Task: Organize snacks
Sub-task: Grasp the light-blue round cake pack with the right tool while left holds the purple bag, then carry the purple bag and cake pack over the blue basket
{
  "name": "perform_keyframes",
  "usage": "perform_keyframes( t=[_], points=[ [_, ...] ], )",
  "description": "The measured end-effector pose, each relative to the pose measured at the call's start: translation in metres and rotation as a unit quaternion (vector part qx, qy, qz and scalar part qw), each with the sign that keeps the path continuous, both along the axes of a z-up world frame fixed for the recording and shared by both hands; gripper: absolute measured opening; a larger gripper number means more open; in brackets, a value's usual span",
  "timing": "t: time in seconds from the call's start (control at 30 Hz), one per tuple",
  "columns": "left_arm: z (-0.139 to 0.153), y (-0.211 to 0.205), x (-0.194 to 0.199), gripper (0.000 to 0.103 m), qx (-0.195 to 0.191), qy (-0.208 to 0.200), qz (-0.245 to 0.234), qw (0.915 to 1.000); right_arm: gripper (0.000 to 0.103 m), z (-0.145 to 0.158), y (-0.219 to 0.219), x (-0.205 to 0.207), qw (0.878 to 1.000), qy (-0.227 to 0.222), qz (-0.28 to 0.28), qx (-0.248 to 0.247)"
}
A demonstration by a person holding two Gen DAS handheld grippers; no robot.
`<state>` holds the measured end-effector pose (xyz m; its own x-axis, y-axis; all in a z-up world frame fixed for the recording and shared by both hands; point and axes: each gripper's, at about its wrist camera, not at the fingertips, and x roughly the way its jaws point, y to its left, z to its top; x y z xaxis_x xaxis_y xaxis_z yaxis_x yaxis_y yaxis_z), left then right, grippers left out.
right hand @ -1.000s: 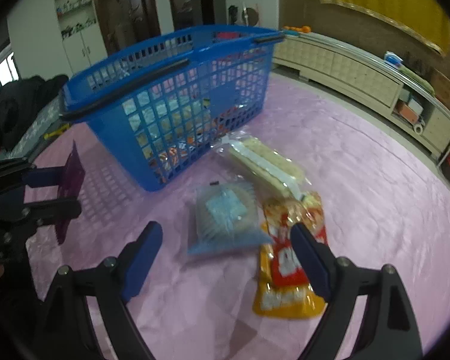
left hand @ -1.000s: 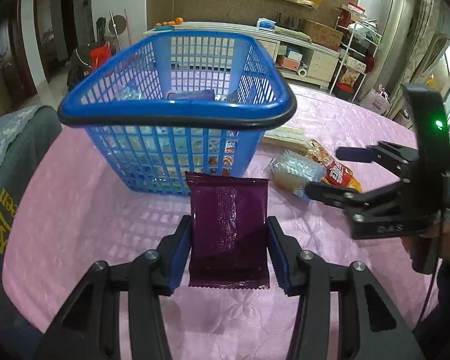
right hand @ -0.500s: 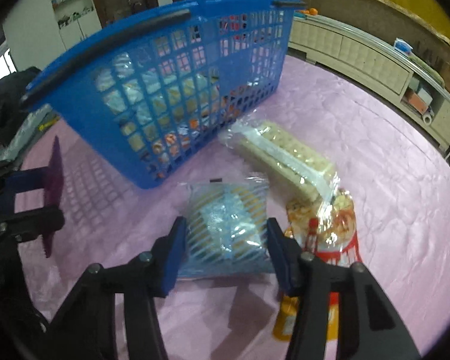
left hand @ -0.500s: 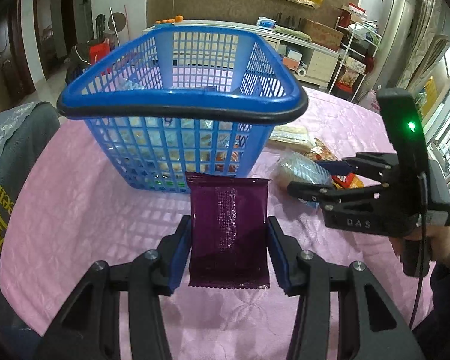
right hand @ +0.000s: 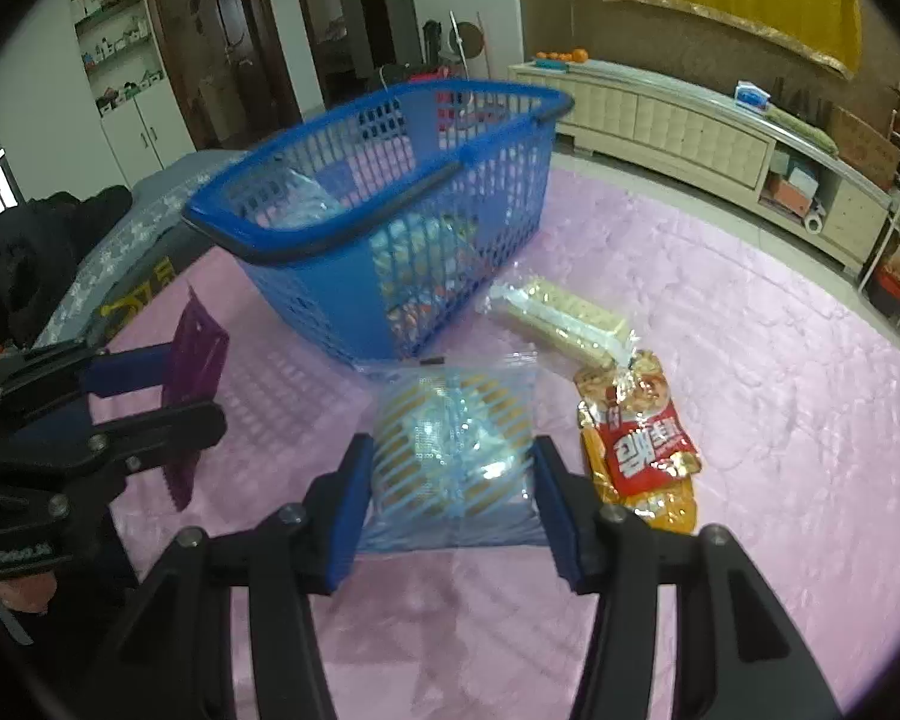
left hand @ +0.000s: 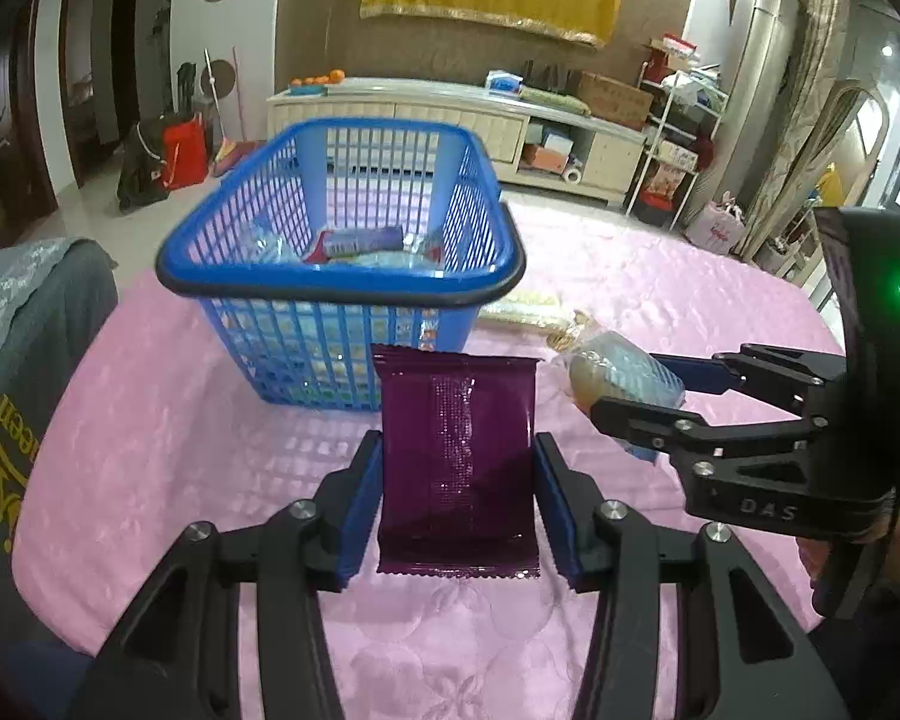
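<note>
A blue mesh basket [left hand: 336,276] [right hand: 390,222] stands on the pink tablecloth [left hand: 150,432] with several snack packs inside. My left gripper [left hand: 457,468] is shut on a purple snack packet [left hand: 457,456], held above the cloth in front of the basket. That packet [right hand: 195,354] and the left gripper [right hand: 174,390] also show in the right wrist view at left. My right gripper [right hand: 450,468] is shut on a blue-striped clear snack bag [right hand: 453,456], lifted off the cloth. In the left wrist view this bag [left hand: 624,375] sits in the right gripper [left hand: 648,384] at right.
A clear pack of pale biscuits [right hand: 561,315] and a red-and-orange snack pack [right hand: 642,438] lie on the cloth right of the basket. A grey garment [left hand: 24,348] hangs at the table's left edge. A long sideboard [right hand: 690,132] lines the far wall.
The right gripper closed on the blue-striped bag and lifted it off the cloth. Both grippers rose and pulled back, so the basket now looks lower and farther in both views.
</note>
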<state>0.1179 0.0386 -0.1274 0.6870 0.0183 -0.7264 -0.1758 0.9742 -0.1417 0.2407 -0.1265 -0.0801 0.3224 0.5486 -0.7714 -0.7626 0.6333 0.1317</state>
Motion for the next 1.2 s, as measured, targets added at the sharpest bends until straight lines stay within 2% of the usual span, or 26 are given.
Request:
perform_keyframes(
  t=[0.17,0.53,0.9,1.2],
  points=[
    [0.019,0.007,-0.01,0.046,-0.001,-0.022,-0.009,0.9997,0.056,0.019,0.006,-0.001,1.0,-0.016,0.002,0.012],
    [0.062,0.03,-0.024,0.046,0.031,-0.061,-0.063,0.9957,0.056,0.066,0.018,-0.016,0.997,-0.038,0.029,0.061],
    [0.1,0.066,-0.007,0.046,0.055,-0.077,-0.077,0.9925,0.056,0.102,0.049,-0.016,0.996,-0.047,0.043,0.068],
    [0.118,0.096,0.018,0.046,0.069,-0.078,-0.085,0.9909,0.056,0.124,0.08,0.014,0.995,-0.069,0.028,0.063]
  ],
)
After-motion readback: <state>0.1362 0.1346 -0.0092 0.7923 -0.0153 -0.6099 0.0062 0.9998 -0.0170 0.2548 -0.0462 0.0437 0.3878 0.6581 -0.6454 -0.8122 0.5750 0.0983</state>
